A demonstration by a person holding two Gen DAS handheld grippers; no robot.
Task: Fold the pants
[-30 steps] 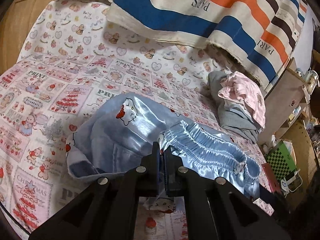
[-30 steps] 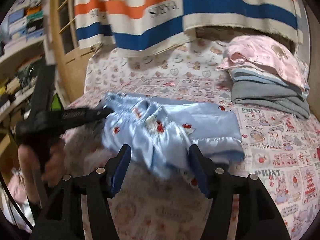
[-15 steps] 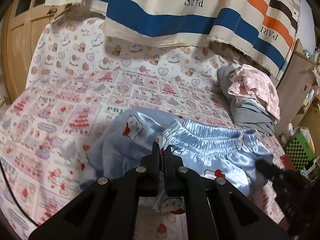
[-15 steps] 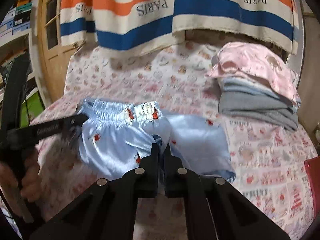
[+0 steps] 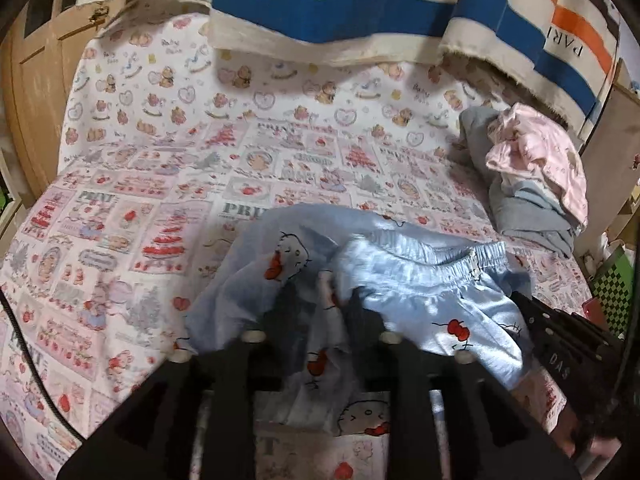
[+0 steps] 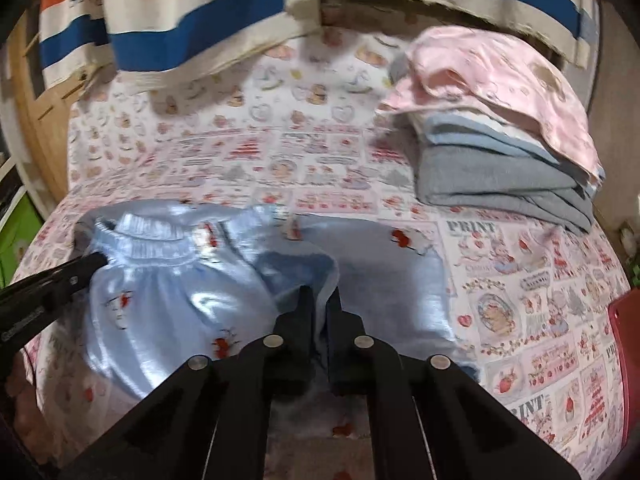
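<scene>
Left gripper [image 5: 320,300]: jaws just opening, spread, blue cloth loose between them.
Pants [image 6: 168,300]: light blue satin, crumpled on the bedsheet [image 6: 280,152], left of the clothes stack [image 6: 500,152].
Right gripper [image 6: 319,300]: pinching a pants fold.

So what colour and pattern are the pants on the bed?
Shiny light blue pants with small white cartoon cats wearing red bows, clearest in the left wrist view.

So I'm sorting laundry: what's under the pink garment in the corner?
Under the pink garment are folded pale blue and grey clothes; only their edges show, the rest is covered.
</scene>
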